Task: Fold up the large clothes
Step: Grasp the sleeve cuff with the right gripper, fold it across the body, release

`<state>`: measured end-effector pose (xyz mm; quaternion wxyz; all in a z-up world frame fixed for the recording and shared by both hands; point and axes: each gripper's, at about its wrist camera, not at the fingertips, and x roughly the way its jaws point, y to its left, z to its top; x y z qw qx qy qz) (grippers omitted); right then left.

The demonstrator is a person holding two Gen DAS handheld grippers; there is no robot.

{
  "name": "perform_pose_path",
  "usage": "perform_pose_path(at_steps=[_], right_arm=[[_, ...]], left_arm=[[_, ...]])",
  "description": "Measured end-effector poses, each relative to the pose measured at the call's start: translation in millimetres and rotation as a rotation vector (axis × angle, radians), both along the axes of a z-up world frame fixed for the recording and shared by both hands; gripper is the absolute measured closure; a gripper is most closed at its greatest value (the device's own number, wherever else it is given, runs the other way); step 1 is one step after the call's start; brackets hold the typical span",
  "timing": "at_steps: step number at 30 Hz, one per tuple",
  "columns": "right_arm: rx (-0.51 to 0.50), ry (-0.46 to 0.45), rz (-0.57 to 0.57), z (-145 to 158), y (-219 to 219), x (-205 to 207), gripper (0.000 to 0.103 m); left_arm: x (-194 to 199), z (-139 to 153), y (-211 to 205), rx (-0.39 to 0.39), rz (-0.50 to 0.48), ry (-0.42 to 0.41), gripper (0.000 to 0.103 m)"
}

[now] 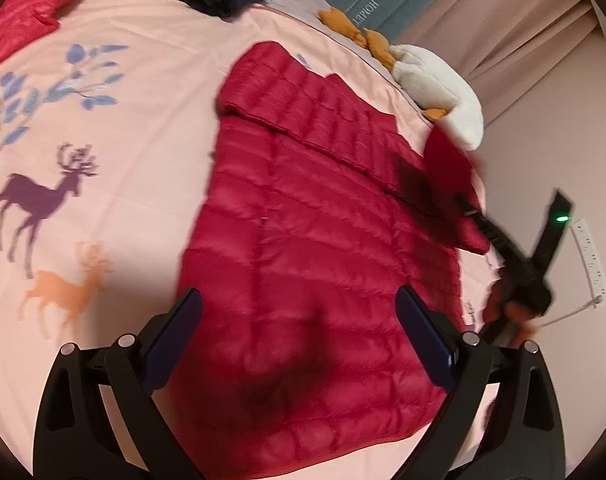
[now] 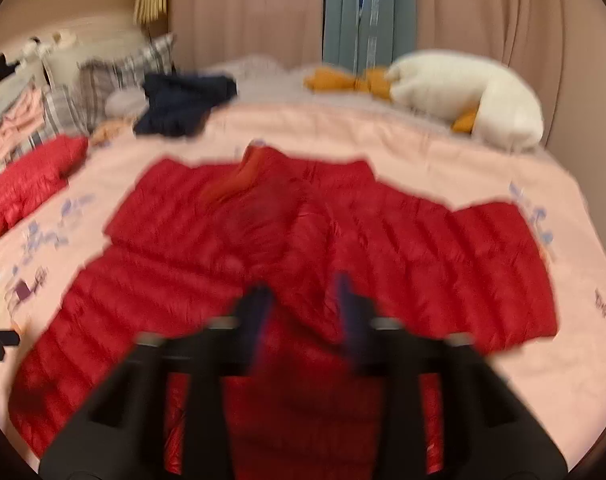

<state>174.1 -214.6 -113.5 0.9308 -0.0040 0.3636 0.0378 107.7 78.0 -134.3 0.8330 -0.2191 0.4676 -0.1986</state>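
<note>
A red quilted down jacket lies spread flat on the pink bedspread. My left gripper is open and empty, just above the jacket's hem end. In the left wrist view my right gripper is at the jacket's right edge, holding a lifted red flap. In the right wrist view the jacket fills the middle, collar at the far side. My right gripper has red fabric bunched between its narrowed fingers; the frame is blurred by motion.
A second red jacket lies at the bed's left. A dark navy garment sits at the far side. A white and orange plush goose lies along the far right edge. Pillows and clothes are heaped far left. Curtains hang behind.
</note>
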Motion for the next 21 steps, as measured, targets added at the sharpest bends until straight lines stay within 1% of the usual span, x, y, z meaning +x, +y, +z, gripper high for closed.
perform_pose_path(at_steps=[2,5,6,10,12,15,17,21], right_arm=[[0.025,0.032,0.016,-9,1,-3,0.044],[0.037,0.011,0.016,-6,-3,-17,0.040],[0.058,-0.004,0.010,-2,-9,-27,0.038],[0.174,-0.068,-0.023,10,-36,-73,0.034],[0.249,-0.089,-0.042,12,-51,-96,0.032],[0.324,-0.106,-0.067,9,-65,-123,0.032],[0.370,-0.115,-0.088,4,-73,-138,0.032],[0.421,-0.129,-0.119,-5,-80,-161,0.031]], left_arm=[[7,1,-9,-0.010,-0.026,0.003,0.006],[18,4,-26,-0.035,-0.076,0.007,0.006],[21,5,-30,-0.045,-0.089,0.009,0.006],[42,7,-58,-0.107,-0.153,0.028,0.006],[59,7,-78,-0.159,-0.199,0.042,0.006],[81,1,-110,-0.217,-0.266,0.069,0.006],[100,-9,-132,-0.256,-0.292,0.110,0.006],[129,-25,-163,-0.247,-0.268,0.134,0.006]])
